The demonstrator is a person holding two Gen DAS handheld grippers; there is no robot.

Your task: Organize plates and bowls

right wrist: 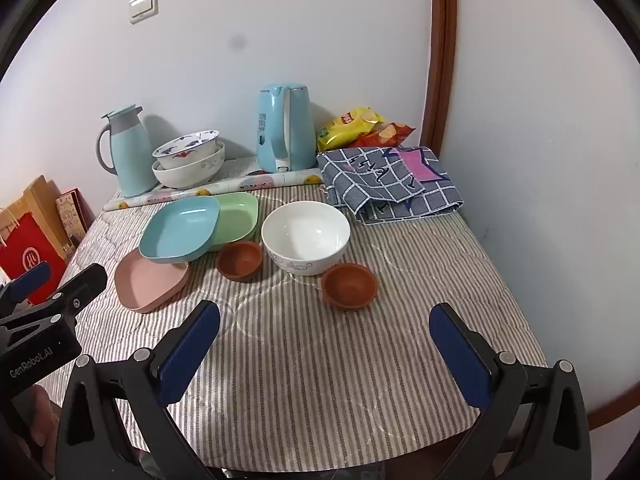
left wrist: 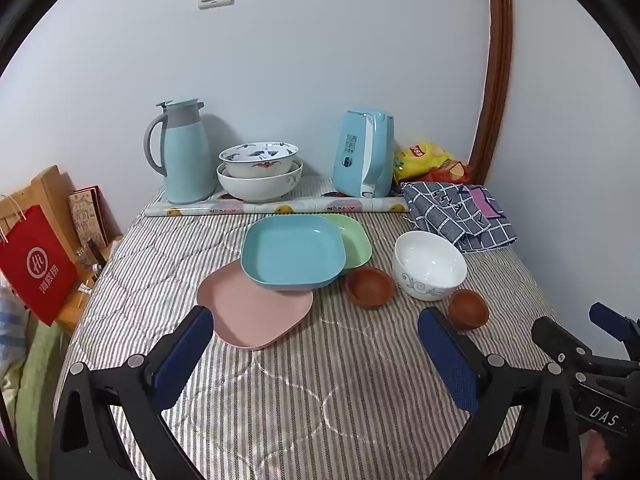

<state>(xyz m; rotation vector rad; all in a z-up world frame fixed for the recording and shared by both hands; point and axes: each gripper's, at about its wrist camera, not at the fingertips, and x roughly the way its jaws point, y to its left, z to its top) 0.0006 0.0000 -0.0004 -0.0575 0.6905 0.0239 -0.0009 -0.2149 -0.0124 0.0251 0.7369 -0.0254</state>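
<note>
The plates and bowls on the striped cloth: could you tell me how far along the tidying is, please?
Done: nothing obvious; blue plate merely overlaps pink plate and green plate. In hand: nothing; left gripper and right gripper are open. Left: white bowl, two brown bowls.

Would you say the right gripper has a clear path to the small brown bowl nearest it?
Probably yes. The right gripper is open and empty, and only bare striped cloth lies between it and the near brown bowl. The white bowl sits just behind.

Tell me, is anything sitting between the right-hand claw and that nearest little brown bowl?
Nothing visible. The right gripper is open above bare striped cloth, and the small brown bowl sits just beyond it with a clear path.
</note>
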